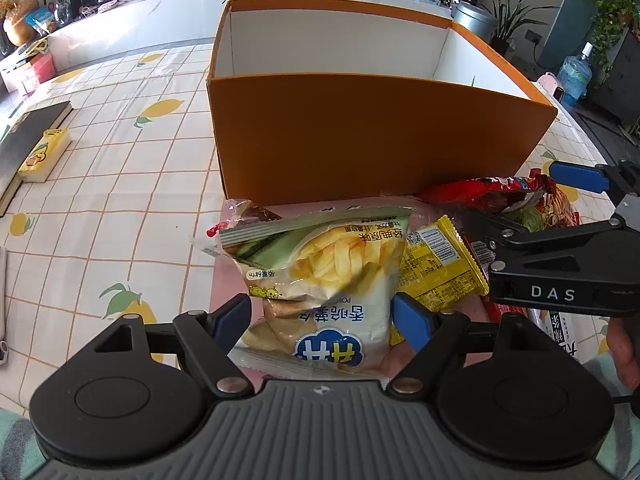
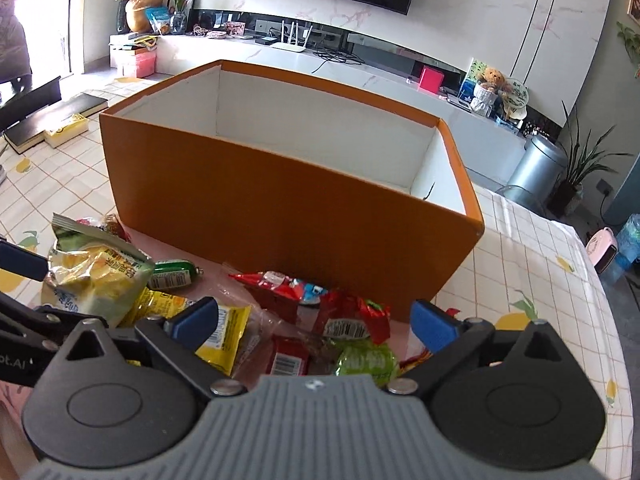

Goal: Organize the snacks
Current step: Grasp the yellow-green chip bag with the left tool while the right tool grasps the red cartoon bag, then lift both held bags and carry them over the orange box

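An orange box (image 1: 360, 136) with a white, empty-looking inside stands on the table; it also shows in the right wrist view (image 2: 280, 216). In front of it lies a pile of snacks. My left gripper (image 1: 322, 316) is shut on a white and yellow chip bag (image 1: 328, 280), its blue fingers pressing both sides; the bag also shows in the right wrist view (image 2: 96, 280). My right gripper (image 2: 316, 320) is open above red snack packets (image 2: 348, 316), a green packet (image 2: 364, 360) and a yellow packet (image 2: 216, 336). It holds nothing.
A lemon-print tablecloth (image 1: 120, 184) covers the table. A dark book (image 1: 32, 140) and a yellow pack (image 1: 44, 156) lie far left. A green sausage stick (image 2: 174, 274) lies by the box. A white counter with clutter runs behind.
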Available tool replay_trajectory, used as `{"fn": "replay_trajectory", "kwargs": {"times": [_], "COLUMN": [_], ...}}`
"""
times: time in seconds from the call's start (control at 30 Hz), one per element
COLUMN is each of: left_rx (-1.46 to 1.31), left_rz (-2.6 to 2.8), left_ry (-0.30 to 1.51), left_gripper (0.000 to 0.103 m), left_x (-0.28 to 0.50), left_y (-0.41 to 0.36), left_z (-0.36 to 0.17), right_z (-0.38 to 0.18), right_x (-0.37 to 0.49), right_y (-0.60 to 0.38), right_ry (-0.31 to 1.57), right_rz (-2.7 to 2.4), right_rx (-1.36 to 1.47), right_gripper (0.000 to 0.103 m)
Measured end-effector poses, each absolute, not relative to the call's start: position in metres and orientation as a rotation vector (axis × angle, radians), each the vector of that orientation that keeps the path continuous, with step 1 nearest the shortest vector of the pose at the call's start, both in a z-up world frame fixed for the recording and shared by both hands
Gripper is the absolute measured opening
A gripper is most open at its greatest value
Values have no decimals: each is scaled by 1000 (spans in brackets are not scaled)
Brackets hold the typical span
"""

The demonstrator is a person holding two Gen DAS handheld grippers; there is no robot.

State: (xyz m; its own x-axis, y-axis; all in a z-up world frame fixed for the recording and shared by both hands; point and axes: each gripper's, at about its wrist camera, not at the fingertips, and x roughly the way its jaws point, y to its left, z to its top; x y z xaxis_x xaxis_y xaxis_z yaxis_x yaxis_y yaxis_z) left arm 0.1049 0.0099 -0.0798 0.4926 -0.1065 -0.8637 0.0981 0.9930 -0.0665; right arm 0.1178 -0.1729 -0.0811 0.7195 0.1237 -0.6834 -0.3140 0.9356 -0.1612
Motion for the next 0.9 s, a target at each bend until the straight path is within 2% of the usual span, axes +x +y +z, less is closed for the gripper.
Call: {"fn": "replay_trajectory", "kwargs": {"times": [0.03, 0.13, 0.27, 0.47, 0.6, 0.77, 0.9], "left_rx": [-14, -17, 6, 14, 6, 34, 16], "left_rz": [-126, -137, -147, -157, -162, -153, -159], "left_ry": [1052, 1060, 1049, 1029, 1010, 963, 934], "left_gripper": [94, 94, 94, 83, 69, 63, 62], "left_x": [105, 106, 105, 102, 101, 93, 86], "left_y": [10, 9, 5, 2, 4, 4, 5], "left_z": [-81, -83, -85, -83, -80, -66, -52], "right_z": [-82, -83, -88, -90, -88, -79, -67], "right_x": [120, 122, 119, 112, 108, 99, 87], "right_y": [-173, -173, -172, -168, -167, -168, -168], "right_ry": [728, 727, 701, 686, 676, 651, 629], "right_rz": [245, 248, 240, 240, 242, 245, 239], "right_rx": [-265, -237, -280, -304, -317, -316, -321], "right_gripper": [98, 84, 75, 68, 64, 61, 60]}}
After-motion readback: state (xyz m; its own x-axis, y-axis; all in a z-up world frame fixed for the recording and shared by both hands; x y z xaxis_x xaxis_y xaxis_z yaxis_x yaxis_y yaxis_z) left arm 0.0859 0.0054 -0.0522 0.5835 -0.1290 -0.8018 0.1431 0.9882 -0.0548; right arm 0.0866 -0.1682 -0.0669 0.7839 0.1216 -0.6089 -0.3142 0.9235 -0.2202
